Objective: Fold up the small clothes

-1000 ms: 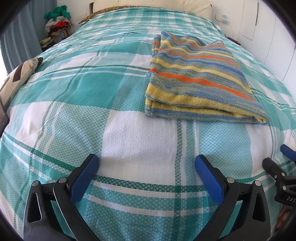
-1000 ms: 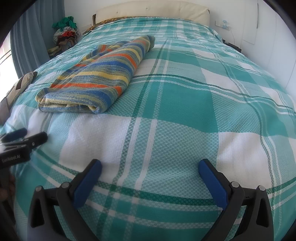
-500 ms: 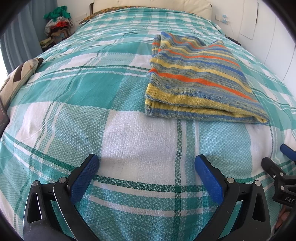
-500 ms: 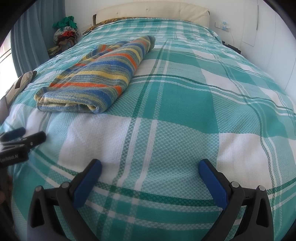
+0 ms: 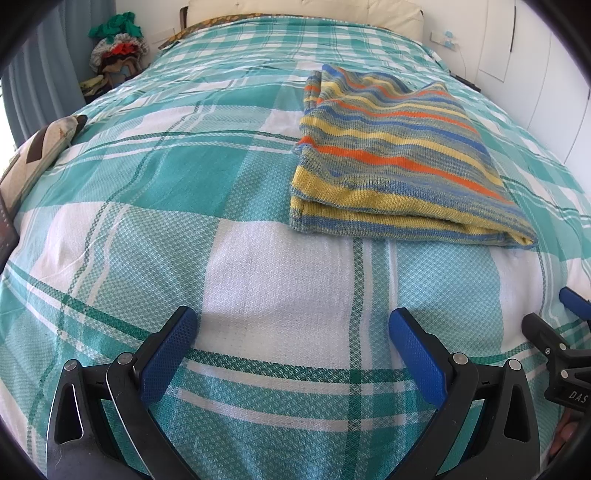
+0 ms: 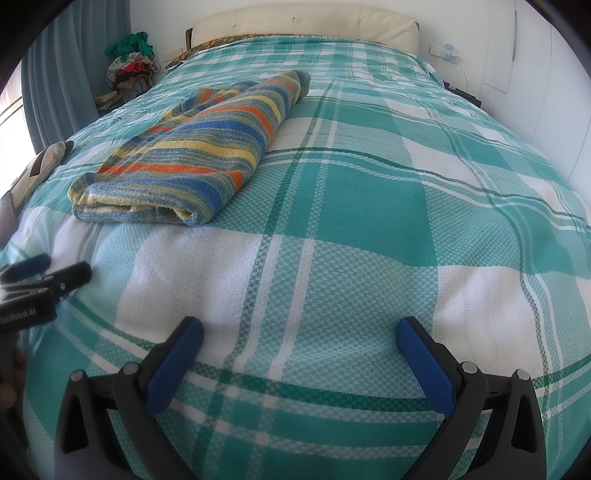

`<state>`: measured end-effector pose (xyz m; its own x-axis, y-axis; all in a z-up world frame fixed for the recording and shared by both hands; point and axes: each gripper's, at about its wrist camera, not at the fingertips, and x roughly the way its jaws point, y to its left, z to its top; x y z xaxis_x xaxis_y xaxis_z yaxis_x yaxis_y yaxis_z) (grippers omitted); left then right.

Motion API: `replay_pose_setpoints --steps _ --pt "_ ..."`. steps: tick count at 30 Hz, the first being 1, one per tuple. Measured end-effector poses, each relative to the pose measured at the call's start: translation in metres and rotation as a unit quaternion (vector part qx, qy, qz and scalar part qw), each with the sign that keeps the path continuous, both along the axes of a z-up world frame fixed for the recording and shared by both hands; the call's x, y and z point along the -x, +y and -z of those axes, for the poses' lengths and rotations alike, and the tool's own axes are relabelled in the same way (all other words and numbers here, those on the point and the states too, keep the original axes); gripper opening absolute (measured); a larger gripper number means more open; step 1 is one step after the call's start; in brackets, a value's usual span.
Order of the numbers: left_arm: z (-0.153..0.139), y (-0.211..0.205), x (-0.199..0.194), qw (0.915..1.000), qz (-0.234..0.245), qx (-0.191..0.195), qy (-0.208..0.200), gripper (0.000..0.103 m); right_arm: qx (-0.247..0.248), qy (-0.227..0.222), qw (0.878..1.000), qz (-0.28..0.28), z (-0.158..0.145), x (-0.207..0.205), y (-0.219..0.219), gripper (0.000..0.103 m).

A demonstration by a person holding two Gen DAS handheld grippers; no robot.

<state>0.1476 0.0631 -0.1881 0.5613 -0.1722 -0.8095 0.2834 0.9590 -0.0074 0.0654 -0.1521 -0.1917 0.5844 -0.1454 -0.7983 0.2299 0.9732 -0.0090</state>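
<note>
**Lying folded on the bed, striped garment apart from both grippers**

Lying folded on the teal-and-white checked bedspread point(image 5: 229, 266) is a striped knit garment point(image 5: 399, 162) in yellow, blue, grey and orange bands. It is seen in the left wrist view ahead and to the right of the gripper, and in the right wrist view ahead and to the left. Its layered folded edge is turned toward the cameras, and the fabric rests flat on the bedspread.

The left gripper point(image 5: 293, 332) is held low over the near part of the bedspread with its blue-padded fingers spread wide; nothing is held between them. The right gripper point(image 6: 299, 343) is likewise held with its fingers parted and empty. Each gripper is glimpsed at the edge of the other's view, so the two are placed side by side, both well apart from the garment.

A cream headboard point(image 6: 306, 20) is seen at the far end of the bed. A heap of clothes point(image 5: 118, 51) is piled beside the bed at far left, next to a grey-blue curtain point(image 6: 70, 70). A patterned cushion point(image 5: 37, 155) lies on the left edge of the bed.
</note>
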Motion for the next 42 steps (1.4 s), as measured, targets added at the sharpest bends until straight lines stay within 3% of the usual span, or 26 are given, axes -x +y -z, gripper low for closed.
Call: replay_pose_setpoints --steps 33,39,42 --pt "0.000 -0.003 0.001 1.0000 -0.001 -0.001 -0.003 0.103 0.000 0.000 1.000 0.000 0.000 0.000 0.000 0.103" --pt "0.000 0.002 -0.003 0.9998 0.001 0.016 0.012 0.102 0.000 0.000 1.000 -0.001 0.000 0.000 -0.001 0.103" --pt "-0.009 0.009 -0.006 0.9981 0.023 0.027 0.050 0.102 -0.002 0.001 1.000 -0.001 0.000 0.000 -0.001 0.103"
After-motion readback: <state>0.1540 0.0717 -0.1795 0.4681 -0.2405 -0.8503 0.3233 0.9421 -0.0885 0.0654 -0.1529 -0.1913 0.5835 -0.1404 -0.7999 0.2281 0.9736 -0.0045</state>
